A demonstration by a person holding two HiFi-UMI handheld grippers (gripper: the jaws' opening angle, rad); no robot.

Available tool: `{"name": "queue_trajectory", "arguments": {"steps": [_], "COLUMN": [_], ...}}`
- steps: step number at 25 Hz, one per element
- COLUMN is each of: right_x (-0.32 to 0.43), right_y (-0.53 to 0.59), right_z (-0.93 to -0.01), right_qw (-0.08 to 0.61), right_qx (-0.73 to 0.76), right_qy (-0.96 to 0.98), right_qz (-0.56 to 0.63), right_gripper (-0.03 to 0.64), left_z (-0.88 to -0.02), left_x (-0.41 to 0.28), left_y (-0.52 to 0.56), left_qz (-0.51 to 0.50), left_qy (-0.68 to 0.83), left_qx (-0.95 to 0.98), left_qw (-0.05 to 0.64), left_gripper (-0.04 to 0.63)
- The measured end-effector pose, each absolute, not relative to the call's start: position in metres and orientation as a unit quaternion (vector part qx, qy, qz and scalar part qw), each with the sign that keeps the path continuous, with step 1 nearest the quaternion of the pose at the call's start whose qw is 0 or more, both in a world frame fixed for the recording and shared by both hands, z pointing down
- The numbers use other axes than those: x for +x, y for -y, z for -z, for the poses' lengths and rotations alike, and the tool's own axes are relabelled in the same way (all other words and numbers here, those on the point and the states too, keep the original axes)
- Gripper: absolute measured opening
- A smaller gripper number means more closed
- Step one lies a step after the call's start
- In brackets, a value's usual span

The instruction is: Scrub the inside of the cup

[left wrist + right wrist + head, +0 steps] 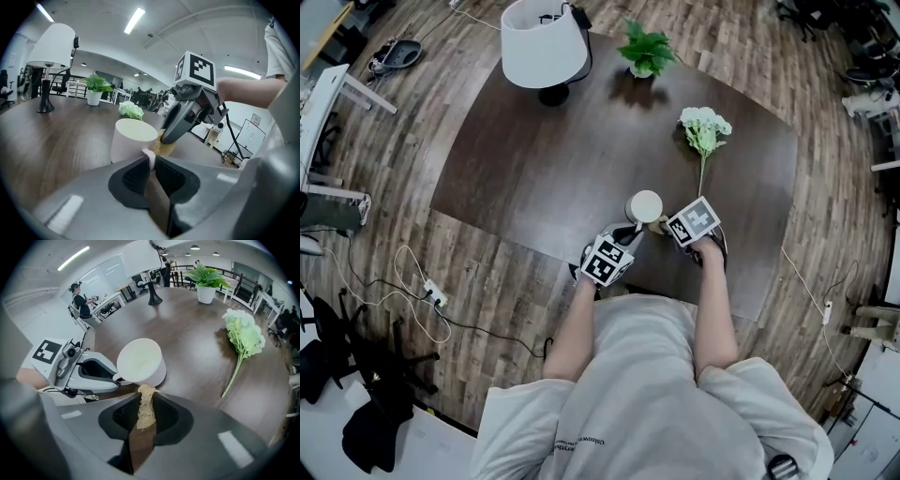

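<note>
Though indistinct from overhead, left gripper point(151, 165) tight on white cup point(129, 140)'s handle point(149, 157), right gripper point(146, 405) tight on fibrous scrubber point(146, 412).

We take this for an open-plan office. High above the left gripper point(151, 161) long ceiling lights point(134, 20) run in rows, and far to its right stands a whiteboard point(251, 136). Beyond the right gripper point(146, 401), to its left, a person point(80, 301) is at white desks point(110, 303). Office chairs point(811, 14) and a power strip point(434, 295) with cables are on the wooden floor point(506, 291).
</note>
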State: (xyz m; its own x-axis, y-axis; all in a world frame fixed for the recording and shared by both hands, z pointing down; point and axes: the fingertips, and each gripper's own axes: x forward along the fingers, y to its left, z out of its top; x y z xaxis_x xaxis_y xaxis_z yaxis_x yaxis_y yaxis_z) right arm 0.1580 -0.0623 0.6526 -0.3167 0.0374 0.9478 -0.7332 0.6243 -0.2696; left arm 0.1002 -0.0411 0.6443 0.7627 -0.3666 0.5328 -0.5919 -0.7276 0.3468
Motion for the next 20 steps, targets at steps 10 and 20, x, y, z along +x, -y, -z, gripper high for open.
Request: {"name": "queue_trajectory", "arguments": {"steps": [10,20], "right_x": [0.163,0.165], "right_y": [0.074,0.102], "right_z": [-0.649,-0.639], "right_qw": [0.529,0.5], "right_qx": [0.269,0.297], "right_qy": [0.72,0.727], "right_qz": [-0.359,-0.366], "right_gripper": [0.094,0.094], "left_z": [-0.642,-0.641], "left_x": [0.097,0.094], "left_y": [0.038,0.036], "left_qz": [-0.219,-0.225], "left_qy": [0.247,0.221], "left_qx": [0.908,0.913], "left_qw": [0.258,0.258], "left_gripper": [0.041,0.041]}}
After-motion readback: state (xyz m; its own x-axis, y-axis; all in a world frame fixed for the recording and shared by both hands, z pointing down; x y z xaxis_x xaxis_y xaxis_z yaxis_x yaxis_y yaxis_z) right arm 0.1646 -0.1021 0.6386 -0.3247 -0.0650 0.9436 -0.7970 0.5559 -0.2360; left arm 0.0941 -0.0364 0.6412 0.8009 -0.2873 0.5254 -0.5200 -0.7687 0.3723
